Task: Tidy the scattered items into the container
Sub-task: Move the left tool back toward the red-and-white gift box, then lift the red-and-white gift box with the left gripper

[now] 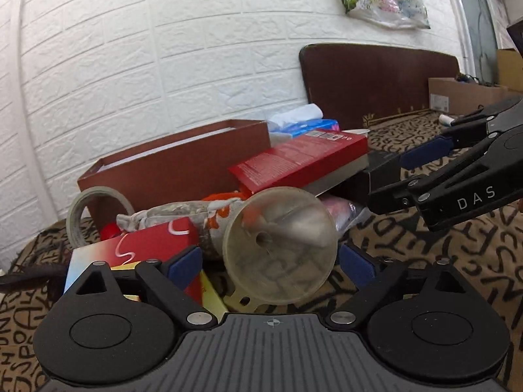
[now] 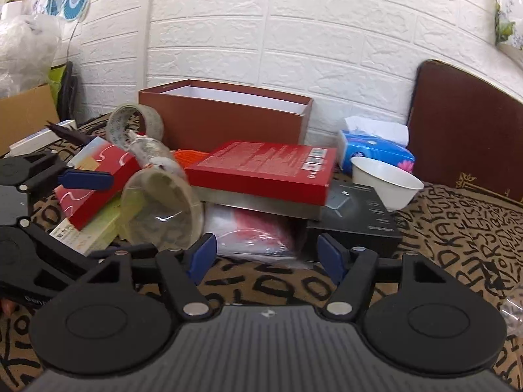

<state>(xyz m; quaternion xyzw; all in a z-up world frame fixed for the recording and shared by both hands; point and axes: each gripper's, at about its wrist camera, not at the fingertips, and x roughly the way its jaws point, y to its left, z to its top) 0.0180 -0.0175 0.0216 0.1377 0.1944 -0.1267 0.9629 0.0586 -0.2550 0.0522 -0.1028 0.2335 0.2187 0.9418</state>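
We note the left gripper point(image 1: 271, 261) with jaws apart, straddling the clear plastic funnel point(image 1: 279, 246) at twelve o'clock, pads not pressing; its wide mouth faces us, spout axis running away toward the brown box point(image 1: 170, 170) at eleven o'clock. The left is nearer. The right gripper point(image 2: 266, 254), jaws apart and empty, has the funnel at ten o'clock.

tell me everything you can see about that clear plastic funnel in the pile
The funnel is cloudy, see-through plastic with a wide round cone, a small centre hole, a narrow spout and a little hanging tab on its rim. It lies on its side at the front of the clutter, mouth toward the left tool, whose open jaws flank it. It leans against the small red box and the bottle behind.
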